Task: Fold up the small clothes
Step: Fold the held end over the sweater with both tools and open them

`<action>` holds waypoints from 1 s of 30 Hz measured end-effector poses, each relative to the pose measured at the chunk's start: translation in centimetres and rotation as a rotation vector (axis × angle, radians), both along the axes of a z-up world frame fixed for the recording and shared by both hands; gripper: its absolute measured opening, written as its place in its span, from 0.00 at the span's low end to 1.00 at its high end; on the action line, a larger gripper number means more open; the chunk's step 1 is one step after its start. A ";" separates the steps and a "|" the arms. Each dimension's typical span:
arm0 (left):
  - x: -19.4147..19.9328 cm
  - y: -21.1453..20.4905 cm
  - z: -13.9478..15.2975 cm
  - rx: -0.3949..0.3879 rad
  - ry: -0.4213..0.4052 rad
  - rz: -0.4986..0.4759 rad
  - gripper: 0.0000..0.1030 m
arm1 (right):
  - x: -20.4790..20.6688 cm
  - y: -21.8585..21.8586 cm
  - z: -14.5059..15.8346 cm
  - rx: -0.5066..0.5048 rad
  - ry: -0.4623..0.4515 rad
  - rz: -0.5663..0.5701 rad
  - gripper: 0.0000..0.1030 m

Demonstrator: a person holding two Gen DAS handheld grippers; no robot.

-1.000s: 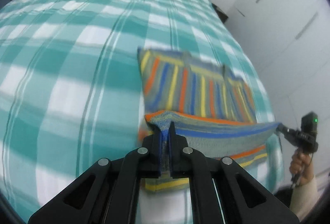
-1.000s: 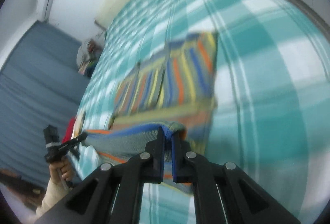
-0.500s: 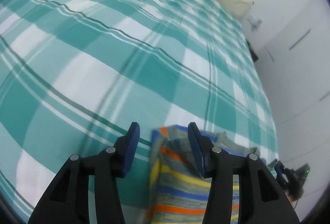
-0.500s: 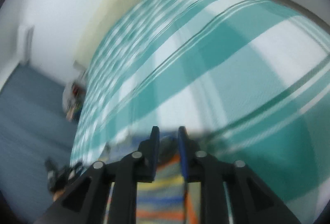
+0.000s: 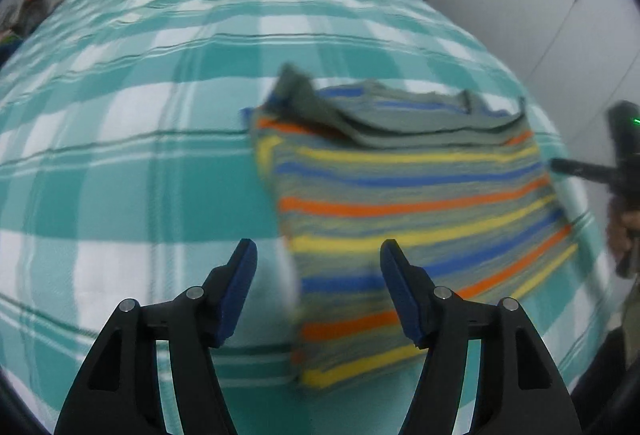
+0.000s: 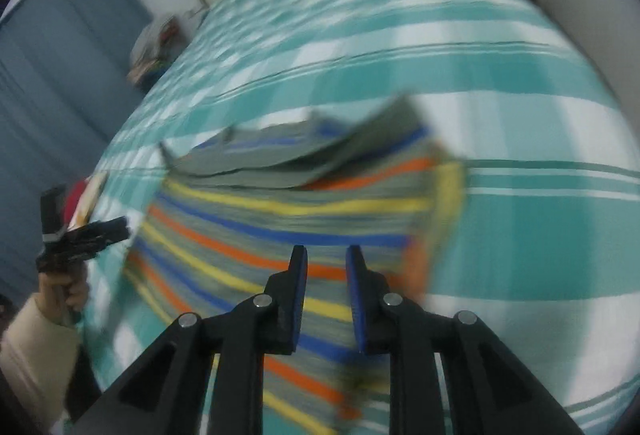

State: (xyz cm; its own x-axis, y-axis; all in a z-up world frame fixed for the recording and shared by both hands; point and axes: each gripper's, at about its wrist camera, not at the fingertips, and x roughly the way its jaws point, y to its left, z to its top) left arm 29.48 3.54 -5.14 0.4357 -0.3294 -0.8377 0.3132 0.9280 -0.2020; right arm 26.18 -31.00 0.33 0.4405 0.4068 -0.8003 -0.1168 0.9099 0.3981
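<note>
Stripy top folded on my checked bed, my left gripper opening wide with nothing in it, my right gripper open a little, holding nothing

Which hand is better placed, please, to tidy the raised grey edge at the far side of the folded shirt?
Probably the right: its tool hangs over the shirt, facing that edge. The left tool, opening and empty, straddles the shirt's side border, half over the bedspread.

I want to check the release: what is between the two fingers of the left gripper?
In the left wrist view, the opening left gripper holds nothing; between its fingers show only the checked bedsheet and the striped garment lying beneath.
</note>
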 end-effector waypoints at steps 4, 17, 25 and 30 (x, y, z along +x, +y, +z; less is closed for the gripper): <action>3.4 -1.9 -1.6 -0.005 0.122 -0.017 0.78 | 5.9 3.5 -4.0 0.033 0.239 -0.012 0.32; 3.7 -2.1 -3.2 -0.031 0.070 -0.010 0.80 | 8.4 4.4 -1.0 0.028 -0.096 -0.091 0.40; -2.1 -0.9 -3.0 0.277 -0.022 0.010 0.79 | -7.1 2.7 -5.4 -0.233 0.174 0.190 0.44; -7.0 -2.1 2.4 0.315 -0.201 0.082 0.88 | -11.6 1.1 -1.1 -0.377 0.058 0.069 0.46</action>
